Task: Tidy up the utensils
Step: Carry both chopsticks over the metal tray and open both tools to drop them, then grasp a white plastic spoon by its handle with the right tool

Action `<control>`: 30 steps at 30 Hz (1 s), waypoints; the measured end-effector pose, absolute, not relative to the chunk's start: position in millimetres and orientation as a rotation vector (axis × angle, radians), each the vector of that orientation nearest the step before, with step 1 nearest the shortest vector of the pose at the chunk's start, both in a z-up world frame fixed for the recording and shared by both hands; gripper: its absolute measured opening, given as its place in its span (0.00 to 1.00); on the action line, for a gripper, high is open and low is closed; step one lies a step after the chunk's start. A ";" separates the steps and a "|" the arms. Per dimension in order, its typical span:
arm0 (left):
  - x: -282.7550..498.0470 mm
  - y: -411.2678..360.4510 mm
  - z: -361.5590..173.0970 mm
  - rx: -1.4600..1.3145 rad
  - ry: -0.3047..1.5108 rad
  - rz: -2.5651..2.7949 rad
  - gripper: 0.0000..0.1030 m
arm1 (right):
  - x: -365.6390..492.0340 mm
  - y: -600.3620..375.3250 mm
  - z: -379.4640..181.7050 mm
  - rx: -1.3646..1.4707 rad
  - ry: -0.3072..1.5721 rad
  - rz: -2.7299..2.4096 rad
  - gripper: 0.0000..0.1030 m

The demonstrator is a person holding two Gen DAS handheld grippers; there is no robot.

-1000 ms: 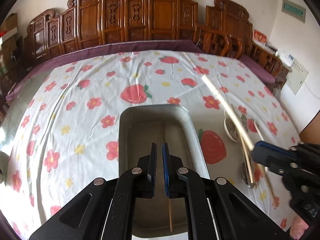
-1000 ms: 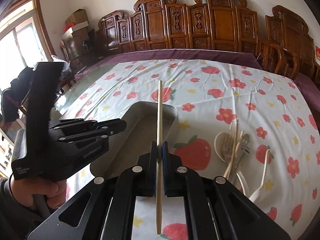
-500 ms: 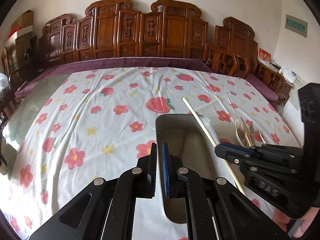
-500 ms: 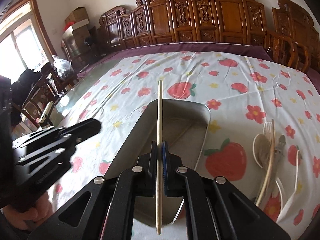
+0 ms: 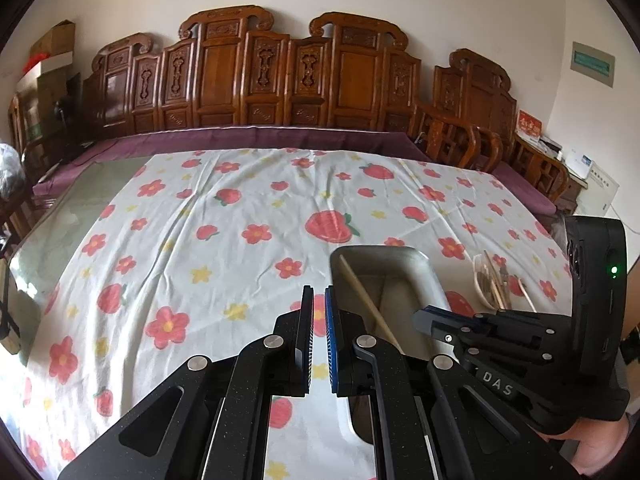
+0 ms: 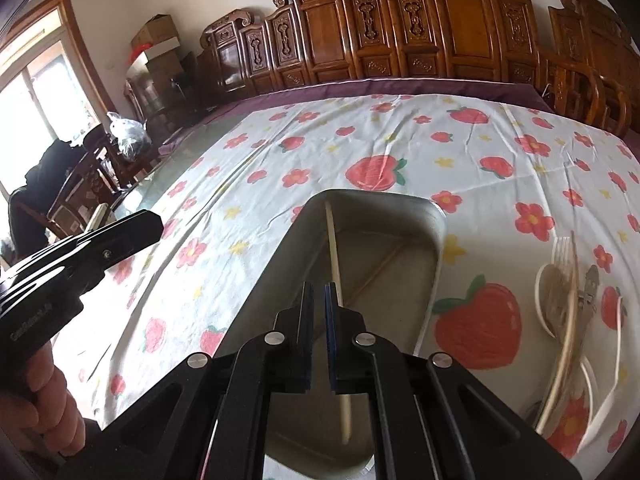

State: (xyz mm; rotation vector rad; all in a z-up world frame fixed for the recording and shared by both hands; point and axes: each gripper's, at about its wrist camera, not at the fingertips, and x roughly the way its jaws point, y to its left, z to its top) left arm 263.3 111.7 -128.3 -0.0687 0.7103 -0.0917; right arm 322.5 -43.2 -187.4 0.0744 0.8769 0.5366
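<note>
The right gripper (image 6: 319, 308) hangs over the tray (image 6: 434, 216), jaws slightly parted beside a chopstick (image 6: 333, 256); the left gripper (image 5: 319, 320) has jaws slightly parted, empty.

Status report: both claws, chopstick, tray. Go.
Left claw empty, slightly open. Right claw open; chopstick in tray. Utensil pile waiting right.

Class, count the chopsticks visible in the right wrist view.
3 chopsticks: one leaning along the tray wall, one flat on its floor, one in the utensil pile beside it. Others may be hidden.
</note>
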 end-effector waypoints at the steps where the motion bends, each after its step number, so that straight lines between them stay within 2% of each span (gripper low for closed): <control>1: 262.4 109.0 -127.6 -0.066 0.707 -0.098 0.05 | 320.3 -47.4 -185.0 0.071 0.871 0.538 0.07; 13: 243.5 52.3 -120.1 -0.034 0.696 -0.231 0.05 | 283.6 -149.9 -149.4 -0.047 0.798 0.421 0.07; 17: 239.4 31.5 -125.4 -0.017 0.707 -0.266 0.22 | 275.3 -190.5 -156.1 -0.085 0.815 0.345 0.07; 20: 238.4 17.3 -130.5 -0.008 0.719 -0.290 0.25 | 273.9 -223.1 -168.9 -0.081 0.848 0.288 0.16; 23: 237.7 3.0 -137.9 -0.004 0.738 -0.316 0.32 | 274.4 -242.9 -182.2 -0.074 0.874 0.253 0.18; 24: 237.2 -2.1 -139.8 0.000 0.743 -0.322 0.33 | 275.1 -246.6 -186.1 -0.068 0.880 0.246 0.20; 26: 236.2 -12.5 -145.6 0.016 0.755 -0.335 0.33 | 280.3 -252.5 -194.6 -0.060 0.899 0.233 0.30; 30: 235.5 -28.0 -154.5 0.034 0.775 -0.356 0.34 | 294.6 -257.1 -213.5 -0.061 0.940 0.192 0.34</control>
